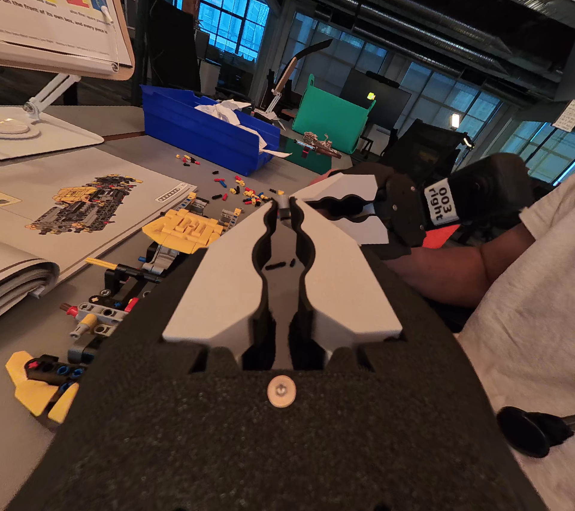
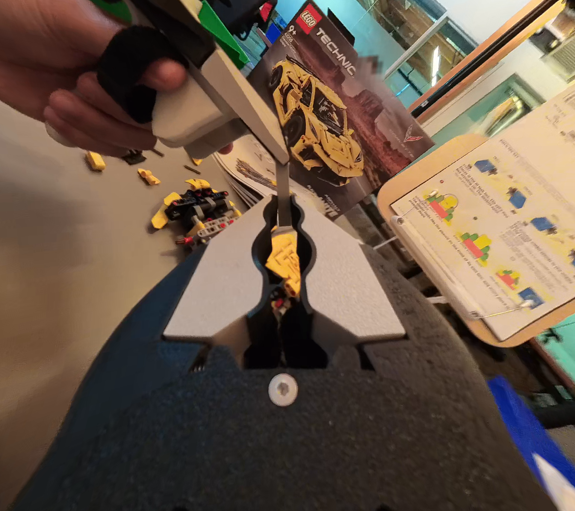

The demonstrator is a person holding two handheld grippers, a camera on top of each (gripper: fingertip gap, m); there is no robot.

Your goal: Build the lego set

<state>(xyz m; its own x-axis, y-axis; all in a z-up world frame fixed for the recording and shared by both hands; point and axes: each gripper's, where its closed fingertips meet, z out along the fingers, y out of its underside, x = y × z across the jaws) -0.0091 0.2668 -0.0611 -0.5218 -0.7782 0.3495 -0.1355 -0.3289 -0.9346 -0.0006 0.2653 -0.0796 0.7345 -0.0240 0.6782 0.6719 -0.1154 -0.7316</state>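
My left gripper (image 1: 283, 204) is shut on a small grey Lego beam (image 1: 283, 211), held above the table. My right gripper (image 2: 283, 200) is shut on the same grey beam (image 2: 283, 185), which runs up to the left gripper's tips (image 2: 281, 158). In the left wrist view the right gripper (image 1: 295, 196) comes in from the right and meets my tips at the beam. A yellow hood assembly (image 1: 183, 230) lies below on the table, and it shows through the right fingers' gap (image 2: 284, 262). A black, grey and yellow chassis part (image 2: 199, 209) lies further left.
An open instruction booklet (image 1: 87, 203) lies at the left. Loose small pins (image 1: 249, 192) are scattered ahead. A blue bin (image 1: 205, 129) and a green bag (image 1: 329, 119) stand at the back. The set's box (image 2: 336, 110) and a sheet on a stand (image 2: 485, 222) are near. My left and right fingertips are right by each other.
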